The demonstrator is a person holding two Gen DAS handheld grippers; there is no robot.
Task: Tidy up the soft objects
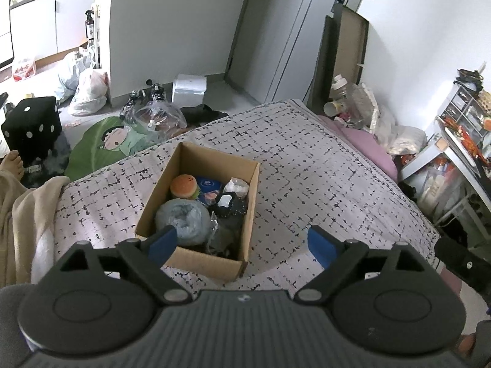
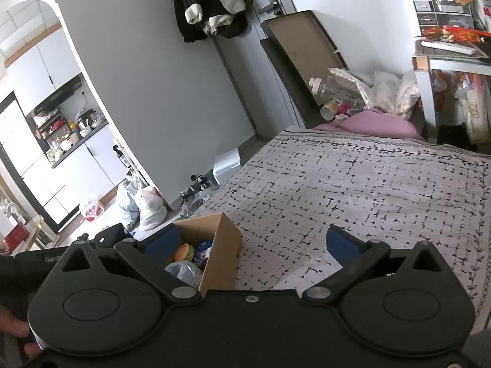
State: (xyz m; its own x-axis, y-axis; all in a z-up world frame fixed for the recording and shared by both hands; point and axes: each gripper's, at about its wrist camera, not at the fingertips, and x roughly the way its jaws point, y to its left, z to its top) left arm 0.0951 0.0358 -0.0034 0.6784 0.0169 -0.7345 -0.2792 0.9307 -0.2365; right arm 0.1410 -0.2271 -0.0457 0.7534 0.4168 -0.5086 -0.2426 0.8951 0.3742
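Note:
A brown cardboard box (image 1: 250,208) sits on the patterned bed cover (image 1: 322,168). Inside it lie a burger plush (image 1: 184,186), a grey-blue crumpled soft lump (image 1: 182,219), a dark spotted item with a white tag (image 1: 228,204), a blue packet (image 1: 208,185) and a clear bag. My left gripper (image 1: 242,243) hangs above the box's near end, open, with nothing between its blue pads. In the right wrist view the same box (image 2: 222,245) is at lower left. My right gripper (image 2: 250,242) stands wide open over the box's right edge and the cover, holding nothing.
A beige blanket (image 1: 27,214) lies at the bed's left edge, near a bare foot (image 1: 13,162). On the floor are a black dice cushion (image 1: 30,125), a green cartoon cushion (image 1: 104,144), plastic bags (image 1: 89,92) and a white box (image 1: 188,89). A cluttered desk (image 2: 451,52) stands at right.

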